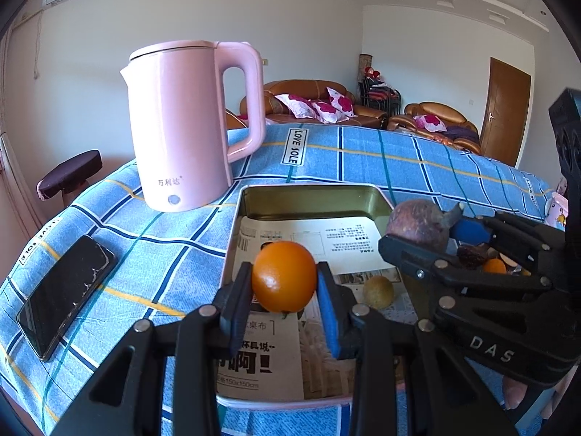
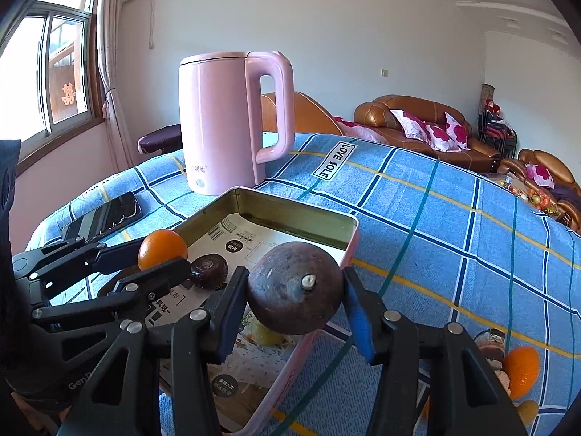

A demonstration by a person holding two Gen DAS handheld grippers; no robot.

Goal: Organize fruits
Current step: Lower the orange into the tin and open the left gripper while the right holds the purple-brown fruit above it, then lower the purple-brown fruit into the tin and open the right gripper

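My left gripper [image 1: 283,271] is shut on an orange [image 1: 284,276] and holds it over the near half of a paper-lined metal tin tray [image 1: 316,192]. My right gripper [image 2: 294,280] is shut on a round dark purple-brown fruit [image 2: 296,289] above the tray's near right rim [image 2: 328,218]. Both grippers hang side by side; each shows in the other's view, the right gripper [image 1: 421,226] with its fruit [image 1: 417,224], the left gripper [image 2: 161,254] with its orange [image 2: 162,248]. Inside the tray lie a small yellow-green fruit [image 1: 378,291] and a dark fruit [image 2: 210,270].
A pink kettle [image 1: 189,123] stands just behind the tray on the blue checked cloth [image 1: 399,152]. A black phone [image 1: 65,294] lies to the left. More fruit, including an orange [image 2: 523,367], is piled on the cloth to the right. Sofas stand beyond.
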